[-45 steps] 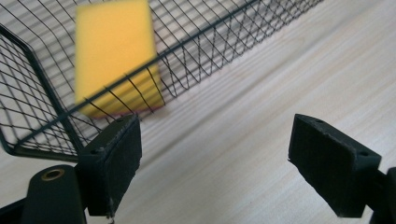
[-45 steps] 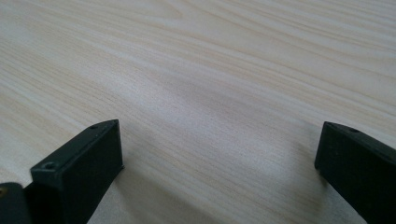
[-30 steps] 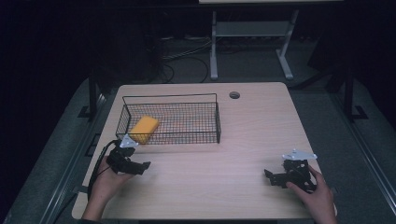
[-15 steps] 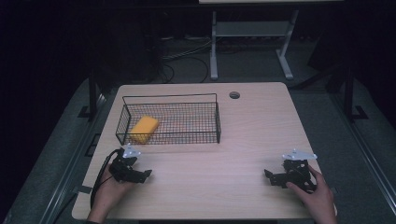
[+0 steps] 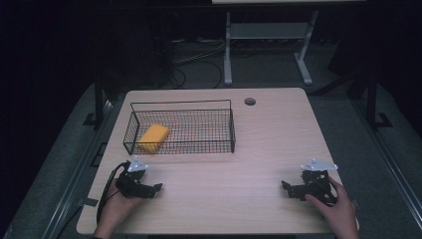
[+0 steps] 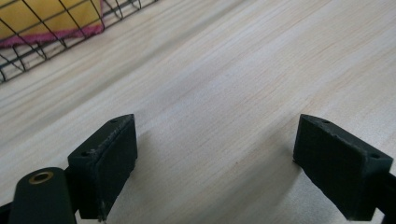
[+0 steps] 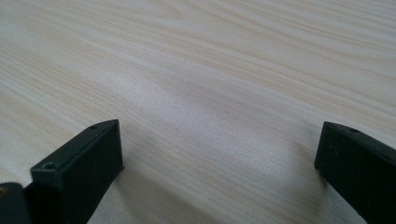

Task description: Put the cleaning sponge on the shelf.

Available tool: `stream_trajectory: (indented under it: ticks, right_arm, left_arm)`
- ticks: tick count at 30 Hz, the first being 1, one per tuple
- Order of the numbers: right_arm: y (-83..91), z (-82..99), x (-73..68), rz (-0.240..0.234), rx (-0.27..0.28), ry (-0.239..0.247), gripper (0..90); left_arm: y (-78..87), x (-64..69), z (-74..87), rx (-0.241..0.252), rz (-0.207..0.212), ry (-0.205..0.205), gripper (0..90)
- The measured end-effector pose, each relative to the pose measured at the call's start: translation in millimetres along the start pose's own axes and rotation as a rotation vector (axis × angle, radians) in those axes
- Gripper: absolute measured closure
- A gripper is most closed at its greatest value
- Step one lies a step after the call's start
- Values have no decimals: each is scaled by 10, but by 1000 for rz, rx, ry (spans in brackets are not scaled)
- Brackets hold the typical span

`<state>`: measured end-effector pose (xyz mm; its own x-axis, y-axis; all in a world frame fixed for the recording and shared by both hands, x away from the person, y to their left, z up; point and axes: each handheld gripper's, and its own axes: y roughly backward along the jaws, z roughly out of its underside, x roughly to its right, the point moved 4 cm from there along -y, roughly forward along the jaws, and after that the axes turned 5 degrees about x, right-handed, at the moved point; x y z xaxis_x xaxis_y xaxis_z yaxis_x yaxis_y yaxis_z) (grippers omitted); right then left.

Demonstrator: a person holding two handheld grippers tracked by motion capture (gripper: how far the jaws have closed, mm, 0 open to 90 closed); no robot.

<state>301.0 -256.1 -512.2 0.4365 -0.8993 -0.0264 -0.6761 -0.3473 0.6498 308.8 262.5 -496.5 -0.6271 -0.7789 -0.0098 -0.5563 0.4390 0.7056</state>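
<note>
A yellow sponge (image 5: 153, 137) with a pink underside lies in the left end of a black wire basket (image 5: 182, 148) on the wooden table (image 5: 259, 134). My left gripper (image 5: 155, 189) rests on the table in front of the basket's left end, open, with nothing between its jaws. In the left gripper view the gripper (image 6: 233, 163) spans bare wood, and the sponge (image 6: 46, 16) and basket wire (image 6: 28, 60) show at the top left. My right gripper (image 5: 287, 188) lies near the front right corner, open and empty. Bare wood lies between the right gripper (image 7: 224, 172) jaws in its own view.
A round cable hole (image 5: 250, 101) sits near the table's far edge. A black cable (image 5: 107, 186) trails from the left gripper toward the front left edge. Behind the table a white stand (image 5: 268, 40) and loose cables lie on the dark floor.
My left gripper has drawn back from the basket toward the table's front left and settled lower. The right gripper has stayed put.
</note>
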Motion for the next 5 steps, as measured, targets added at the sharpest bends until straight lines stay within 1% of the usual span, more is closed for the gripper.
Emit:
stream_trajectory:
  ticks: [1,5]
  right_arm:
    - [0,0,0,0,0,0,1]
    - [0,0,0,0,0,-1,2]
  left_arm:
    - [4,-9,12,14,4,-7,129]
    - [3,-13,26,32,8,-6,129]
